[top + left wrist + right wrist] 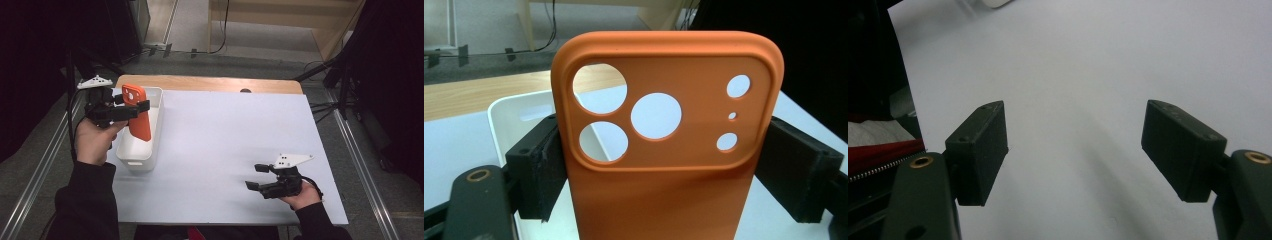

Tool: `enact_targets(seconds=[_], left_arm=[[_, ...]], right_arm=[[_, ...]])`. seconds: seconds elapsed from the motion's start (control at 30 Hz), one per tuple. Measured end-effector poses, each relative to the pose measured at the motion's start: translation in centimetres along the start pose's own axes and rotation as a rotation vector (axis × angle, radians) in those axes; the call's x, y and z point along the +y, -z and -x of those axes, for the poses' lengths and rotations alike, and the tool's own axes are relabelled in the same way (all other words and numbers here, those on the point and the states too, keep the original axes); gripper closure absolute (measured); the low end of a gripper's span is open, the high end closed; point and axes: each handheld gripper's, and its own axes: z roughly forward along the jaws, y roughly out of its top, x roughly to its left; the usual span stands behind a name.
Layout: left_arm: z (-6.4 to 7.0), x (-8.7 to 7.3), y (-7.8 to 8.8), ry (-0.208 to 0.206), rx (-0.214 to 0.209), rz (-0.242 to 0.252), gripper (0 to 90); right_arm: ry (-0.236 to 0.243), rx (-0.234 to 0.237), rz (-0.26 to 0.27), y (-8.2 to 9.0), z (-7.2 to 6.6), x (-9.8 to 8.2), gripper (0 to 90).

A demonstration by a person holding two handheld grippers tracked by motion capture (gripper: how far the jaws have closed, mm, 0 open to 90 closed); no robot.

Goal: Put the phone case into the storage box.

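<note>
An orange phone case (138,112) with several round camera holes is held upright over the white bin (154,131) at the table's left. My left gripper (131,105) is shut on it; in the left gripper view both black pads (540,167) press the case's (664,150) long sides. My right gripper (257,176) rests low at the table's front right, open, its jaws wide apart in the right gripper view (1075,147) with only white tabletop between them.
The white tabletop (225,135) spreads between the two hands. A wooden strip (210,83) runs along the far edge. Metal rails flank the table, with a stand and cables on the floor at the right (340,95).
</note>
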Motion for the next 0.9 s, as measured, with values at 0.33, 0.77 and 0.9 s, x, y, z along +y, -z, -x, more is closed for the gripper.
enact_targets(seconds=[0.33,0.77,0.9], left_arm=[[0.2,-0.3,-1.1,-0.001,0.068,0.011,15.9],[-0.6,1.2,-2.6,0.006,0.091,-0.007,15.9],[-0.9,2.0,-3.3,0.000,0.114,-0.008,15.9]], right_arm=[[0.002,-0.005,0.008,0.1,0.0,0.1,25.2],[0.004,-0.002,0.017,0.1,0.0,0.2,25.2],[0.008,0.001,0.016,0.1,0.0,0.1,25.2]])
